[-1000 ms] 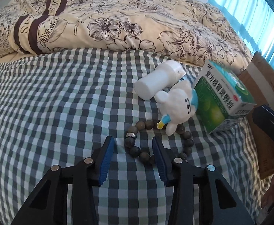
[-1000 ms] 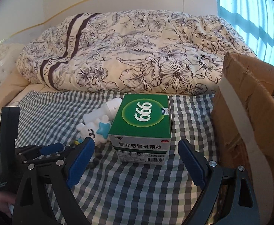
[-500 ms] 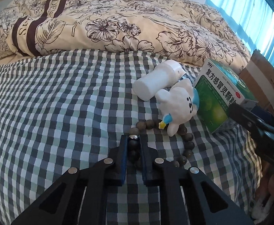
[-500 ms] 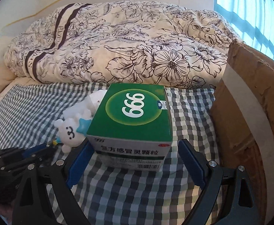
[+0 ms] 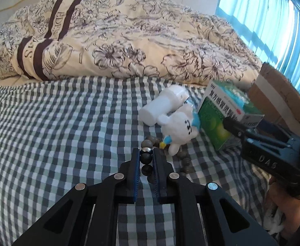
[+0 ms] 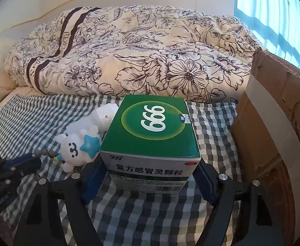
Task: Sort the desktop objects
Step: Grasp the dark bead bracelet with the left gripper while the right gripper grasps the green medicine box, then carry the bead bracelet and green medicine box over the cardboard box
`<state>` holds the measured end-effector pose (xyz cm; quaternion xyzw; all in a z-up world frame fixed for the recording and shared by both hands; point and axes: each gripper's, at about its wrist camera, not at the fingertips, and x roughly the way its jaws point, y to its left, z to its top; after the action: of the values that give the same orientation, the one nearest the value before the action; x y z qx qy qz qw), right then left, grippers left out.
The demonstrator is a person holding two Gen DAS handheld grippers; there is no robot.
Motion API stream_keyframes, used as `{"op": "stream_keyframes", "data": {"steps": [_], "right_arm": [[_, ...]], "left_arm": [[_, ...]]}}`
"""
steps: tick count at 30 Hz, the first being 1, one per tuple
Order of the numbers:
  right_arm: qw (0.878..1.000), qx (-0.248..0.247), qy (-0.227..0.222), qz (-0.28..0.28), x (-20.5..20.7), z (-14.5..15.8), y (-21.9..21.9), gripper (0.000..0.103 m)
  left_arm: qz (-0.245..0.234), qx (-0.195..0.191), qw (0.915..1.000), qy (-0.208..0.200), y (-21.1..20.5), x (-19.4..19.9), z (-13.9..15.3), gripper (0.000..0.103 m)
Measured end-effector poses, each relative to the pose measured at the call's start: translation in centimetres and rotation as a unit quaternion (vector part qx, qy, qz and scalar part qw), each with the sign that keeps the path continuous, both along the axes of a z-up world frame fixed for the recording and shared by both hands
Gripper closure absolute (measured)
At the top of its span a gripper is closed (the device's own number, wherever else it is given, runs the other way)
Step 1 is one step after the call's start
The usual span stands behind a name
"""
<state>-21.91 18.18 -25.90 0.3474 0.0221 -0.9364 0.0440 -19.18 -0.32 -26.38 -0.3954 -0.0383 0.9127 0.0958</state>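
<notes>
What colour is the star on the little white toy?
Light blue; the star on the white toy shows best in the right wrist view.

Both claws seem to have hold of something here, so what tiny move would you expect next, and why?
Probably a gentle lift. The left gripper is shut on the bead bracelet, part of which lies under the plush toy. The right gripper clasps the green medicine box, and the cardboard box stands just beside it.

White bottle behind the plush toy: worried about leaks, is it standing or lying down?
Lying down. The white bottle rests on its side on the checked cloth, long axis along the cloth, touching the plush toy.
</notes>
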Motion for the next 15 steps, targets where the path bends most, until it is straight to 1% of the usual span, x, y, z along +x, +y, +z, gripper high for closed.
{"op": "stream_keyframes", "data": {"steps": [6, 15], "right_arm": [[1.000, -0.005, 0.019, 0.007, 1.6, 1.8, -0.1, 0.027], [0.999, -0.015, 0.044, 0.014, 5.1, 5.6, 0.3, 0.027]], "left_arm": [[0.004, 0.001, 0.9999, 0.013, -0.3, 0.9, 1.7, 0.092], [0.015, 0.004, 0.9994, 0.030, -0.6, 3.0, 4.6, 0.092]]}}
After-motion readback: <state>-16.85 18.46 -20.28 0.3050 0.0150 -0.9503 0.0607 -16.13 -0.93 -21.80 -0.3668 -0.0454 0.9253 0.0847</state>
